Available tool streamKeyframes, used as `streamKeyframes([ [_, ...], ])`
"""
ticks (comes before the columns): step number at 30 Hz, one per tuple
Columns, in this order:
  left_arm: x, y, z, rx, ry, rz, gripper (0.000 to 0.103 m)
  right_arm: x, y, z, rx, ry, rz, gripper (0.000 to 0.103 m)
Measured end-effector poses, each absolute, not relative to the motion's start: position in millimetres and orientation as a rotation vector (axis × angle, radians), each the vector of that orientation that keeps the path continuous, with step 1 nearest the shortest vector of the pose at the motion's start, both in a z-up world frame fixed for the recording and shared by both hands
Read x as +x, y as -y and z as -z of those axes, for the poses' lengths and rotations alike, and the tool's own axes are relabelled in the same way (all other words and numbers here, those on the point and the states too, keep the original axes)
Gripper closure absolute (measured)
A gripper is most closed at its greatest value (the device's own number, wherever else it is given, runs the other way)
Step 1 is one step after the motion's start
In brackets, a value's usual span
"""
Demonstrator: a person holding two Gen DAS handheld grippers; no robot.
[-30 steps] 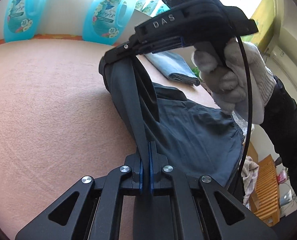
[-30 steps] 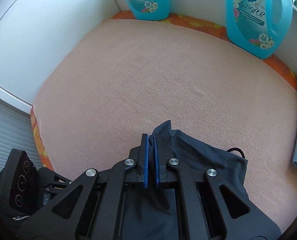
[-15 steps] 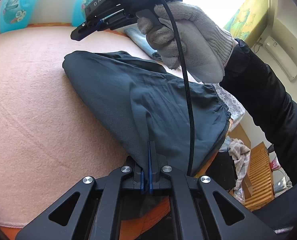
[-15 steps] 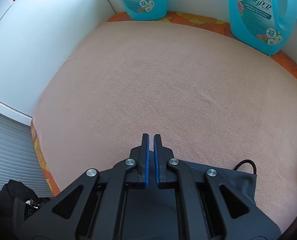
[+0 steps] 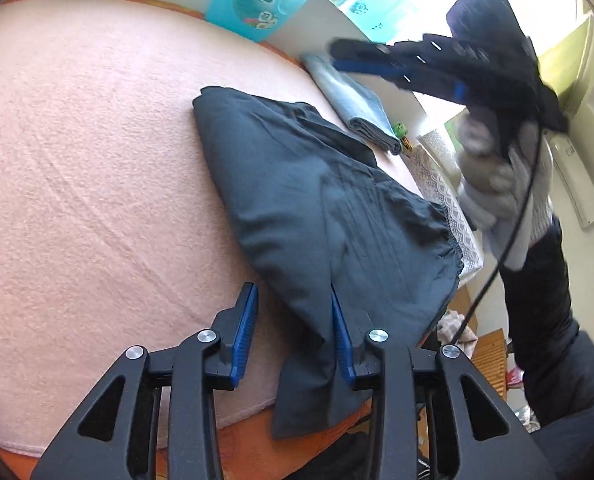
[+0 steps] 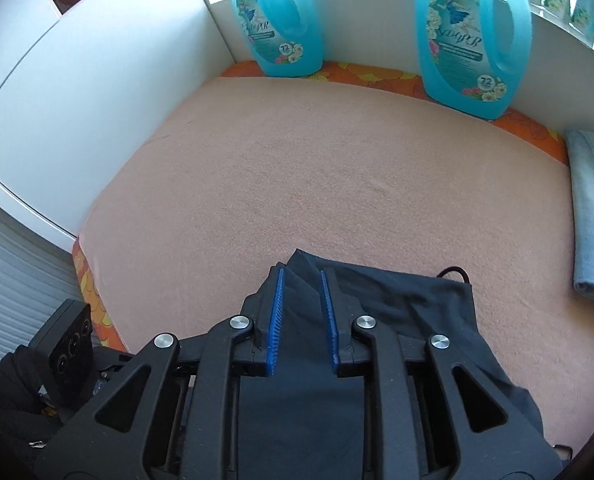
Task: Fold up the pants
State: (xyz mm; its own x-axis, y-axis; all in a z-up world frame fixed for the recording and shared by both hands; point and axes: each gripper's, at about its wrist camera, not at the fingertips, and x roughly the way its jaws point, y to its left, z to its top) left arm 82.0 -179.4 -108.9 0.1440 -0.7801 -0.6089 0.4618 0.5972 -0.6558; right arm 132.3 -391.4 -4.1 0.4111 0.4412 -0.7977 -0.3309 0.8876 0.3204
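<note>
Pants [image 5: 297,200] of dark charcoal woven cloth lie folded on a pale pink, nubbly terry towel [image 5: 77,160] that covers the work surface; an orange flower-printed cloth [image 6: 377,74] shows along its edges. The fabric is thin and matte, creased in fine parallel pleats near a gathered elastic waistband that hangs toward the table's right edge in the left wrist view. Its shape there is a rough wedge, narrowing toward the left gripper [image 5: 293,312].

That gripper's black plastic fingers carry ribbed blue pads, and its jaws are opening: a narrow tail of the pants passes between them, brushing the right pad, while the left pad stands clear over the towel. The right gripper [image 6: 301,284], held in a white knitted glove [image 5: 505,184], also has its jaws opening; a corner of the dark cloth sits between the blue pads without being pinched.

Two translucent turquoise detergent jugs [image 6: 279,20] with moulded handles stand against the white back wall. Their floral labels carry a script brand I cannot read and the number 72. A folded light-blue towel [image 5: 353,100] lies just beyond the pants.
</note>
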Motion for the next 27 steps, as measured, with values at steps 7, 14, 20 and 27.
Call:
streamKeyframes([
  [7,128.7,176.6,93.2,-0.298,-1.074,0.848,0.058,11.1,414.9,16.5,0.231,-0.962,-0.444,0.073],
  [14,172.0,180.7,99.5,-0.438,-1.099,0.754,0.047,-58.1,352.7,33.5,0.185,-0.922,-0.5,0.065],
  [20,189.0,197.4,113.1,-0.465,-1.157,0.772,0.047,-72.3,293.7,50.5,0.078,-0.884,-0.473,0.053],
  [27,198.5,215.4,107.8,-0.38,-1.142,0.796,0.066,-68.4,257.5,66.4,0.008,-0.847,-0.324,0.045],
])
